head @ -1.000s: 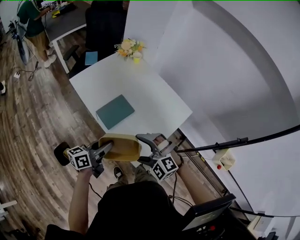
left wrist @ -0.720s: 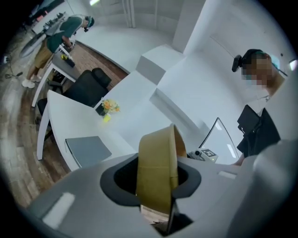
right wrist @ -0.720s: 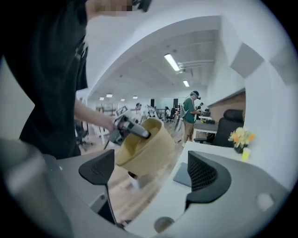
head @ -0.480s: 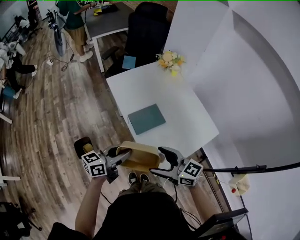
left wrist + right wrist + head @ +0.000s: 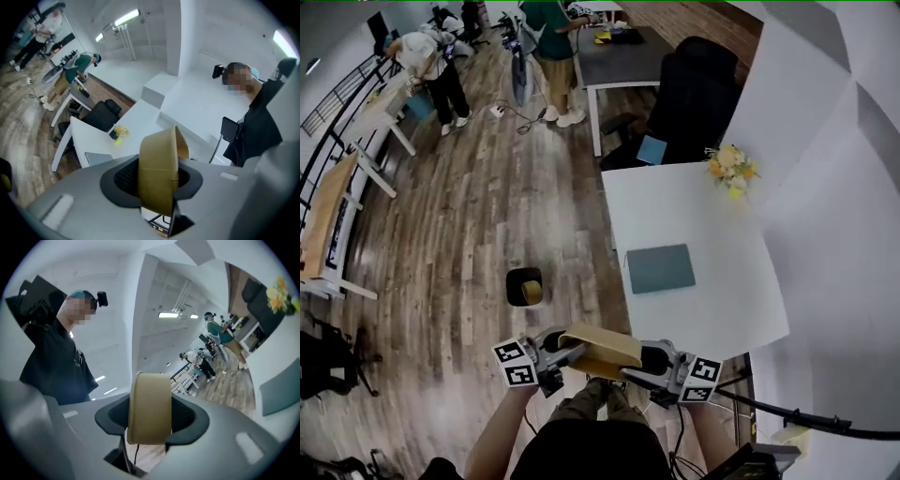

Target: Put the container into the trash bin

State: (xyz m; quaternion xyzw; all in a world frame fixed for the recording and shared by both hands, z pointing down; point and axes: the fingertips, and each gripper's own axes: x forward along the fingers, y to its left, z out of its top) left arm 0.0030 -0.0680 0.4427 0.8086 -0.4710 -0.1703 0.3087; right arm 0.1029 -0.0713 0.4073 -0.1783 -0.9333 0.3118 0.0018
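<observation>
Tan container (image 5: 605, 349); ahead of the left hand-held gripper (image 5: 562, 349), a black trash bin (image 5: 523, 286), brown wood-grain floor (image 5: 469, 216), white tabletop (image 5: 712, 216), teal notebook (image 5: 661, 268).

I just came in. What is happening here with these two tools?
A person holds a tan container above the wooden floor, beside the white table. The left claw grips one end; the right claw is closing around the other end. The black trash bin stands on the floor ahead, and the container is not yet in it.
</observation>
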